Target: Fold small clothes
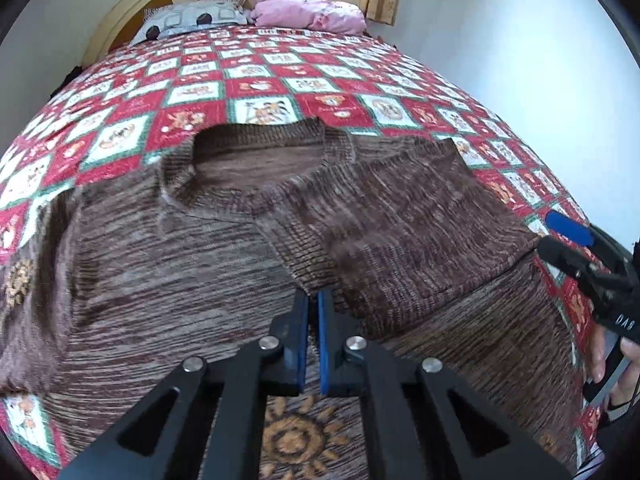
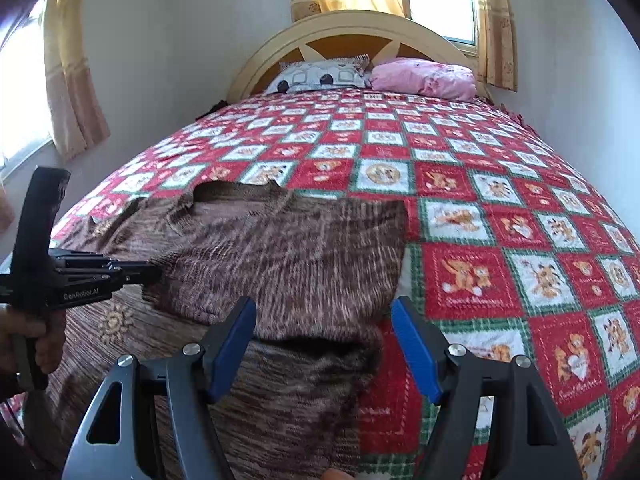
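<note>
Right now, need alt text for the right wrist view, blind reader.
The right gripper, fingers apart and empty, hovers over a brown knit sweater with one side folded inward, on a bed with a red checkered quilt. At the left, the left gripper touches the folded edge. Two pillows lie by the headboard.

a brown knit sweater (image 1: 224,240) is spread on the red checkered quilt (image 1: 256,80); its folded sleeve edge is pinched by the closed left gripper (image 1: 314,300); the right gripper (image 1: 560,240) is seen alongside.
</note>
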